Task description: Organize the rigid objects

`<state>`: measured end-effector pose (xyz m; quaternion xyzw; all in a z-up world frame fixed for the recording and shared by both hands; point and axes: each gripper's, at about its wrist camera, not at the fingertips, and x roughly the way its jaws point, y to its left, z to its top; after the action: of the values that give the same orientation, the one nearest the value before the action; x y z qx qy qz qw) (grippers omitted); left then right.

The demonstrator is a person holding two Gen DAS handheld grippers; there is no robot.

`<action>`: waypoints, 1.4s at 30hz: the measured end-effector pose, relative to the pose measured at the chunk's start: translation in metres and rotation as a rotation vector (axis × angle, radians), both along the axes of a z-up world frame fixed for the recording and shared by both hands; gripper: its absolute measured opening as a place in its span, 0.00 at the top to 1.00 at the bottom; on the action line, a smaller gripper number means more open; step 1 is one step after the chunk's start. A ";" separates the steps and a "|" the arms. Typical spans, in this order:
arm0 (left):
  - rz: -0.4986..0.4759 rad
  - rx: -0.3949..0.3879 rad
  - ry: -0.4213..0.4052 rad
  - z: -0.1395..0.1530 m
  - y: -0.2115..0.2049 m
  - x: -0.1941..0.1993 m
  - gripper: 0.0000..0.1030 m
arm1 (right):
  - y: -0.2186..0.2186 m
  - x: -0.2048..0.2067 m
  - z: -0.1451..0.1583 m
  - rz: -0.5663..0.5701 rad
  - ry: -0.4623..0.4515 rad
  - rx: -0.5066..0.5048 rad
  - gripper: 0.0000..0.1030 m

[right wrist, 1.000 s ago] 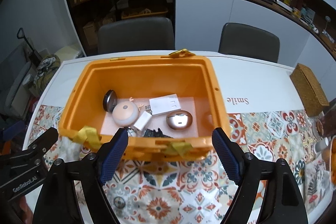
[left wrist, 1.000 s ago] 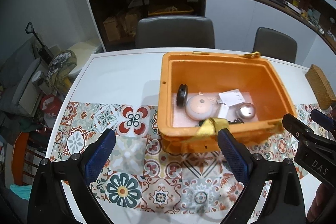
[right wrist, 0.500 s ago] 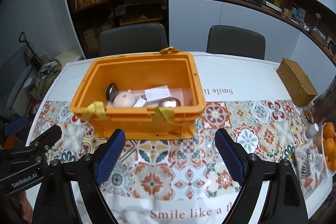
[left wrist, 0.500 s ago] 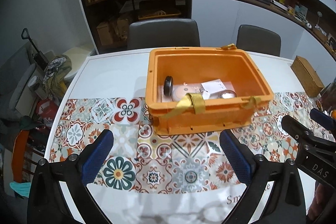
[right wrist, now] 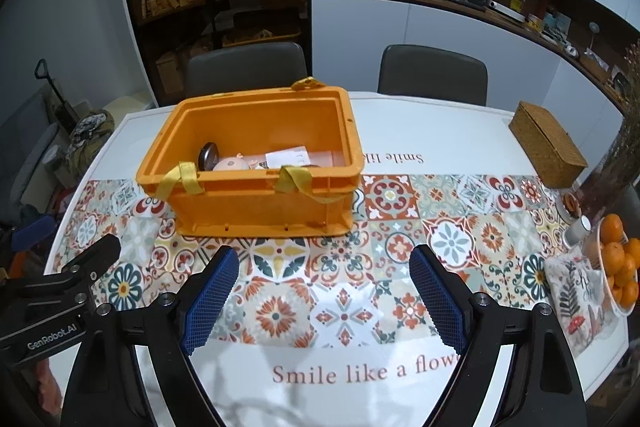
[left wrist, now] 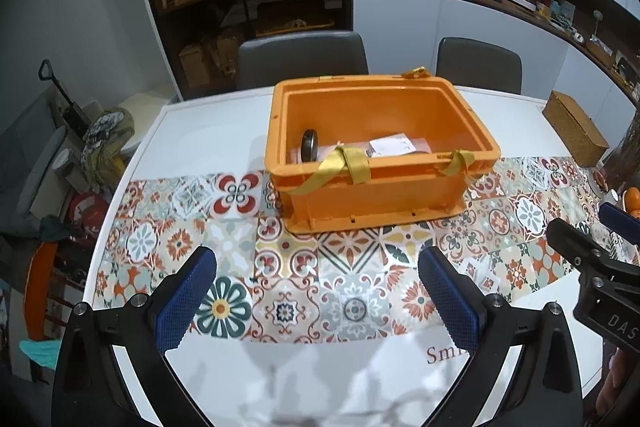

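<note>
An orange plastic crate point(left wrist: 380, 195) point(right wrist: 260, 199) with yellow straps stands on the tiled tablecloth. Inside it I see a dark round disc point(left wrist: 309, 145) point(right wrist: 209, 155), a pinkish round object point(right wrist: 230, 164) and a white card point(left wrist: 390, 146) point(right wrist: 288, 158); other contents are hidden by the near wall. My left gripper point(left wrist: 320, 291) is open and empty, well in front of the crate. My right gripper point(right wrist: 324, 287) is open and empty, also in front of the crate.
A woven wicker box point(right wrist: 548, 149) point(left wrist: 576, 133) sits at the right. A bowl of oranges point(right wrist: 618, 259) and a small jar point(right wrist: 576, 229) stand near the right edge. Two grey chairs point(right wrist: 244, 67) stand behind the table. Shelves line the back wall.
Both grippers have pulled back and up from the crate, which now looks smaller and farther. Both stay open and empty.
</note>
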<state>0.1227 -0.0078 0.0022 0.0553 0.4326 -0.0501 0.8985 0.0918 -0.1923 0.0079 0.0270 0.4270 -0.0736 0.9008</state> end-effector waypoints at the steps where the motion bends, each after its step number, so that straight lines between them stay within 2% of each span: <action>1: -0.001 -0.003 0.004 -0.001 0.001 -0.002 0.00 | -0.001 -0.002 0.000 -0.003 0.001 0.002 0.15; 9: -0.006 -0.006 0.038 -0.009 0.002 -0.014 0.00 | -0.005 -0.016 -0.006 -0.012 0.020 0.014 0.15; 16: -0.004 0.013 0.034 -0.007 0.002 -0.020 0.00 | -0.006 -0.020 -0.013 -0.011 0.042 0.026 0.15; 42: -0.016 -0.002 0.031 -0.002 0.002 -0.024 0.00 | -0.005 -0.023 -0.010 -0.002 0.033 0.029 0.15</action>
<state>0.0987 -0.0058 0.0006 0.0571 0.4458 -0.0587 0.8914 0.0686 -0.1975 -0.0018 0.0393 0.4429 -0.0689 0.8931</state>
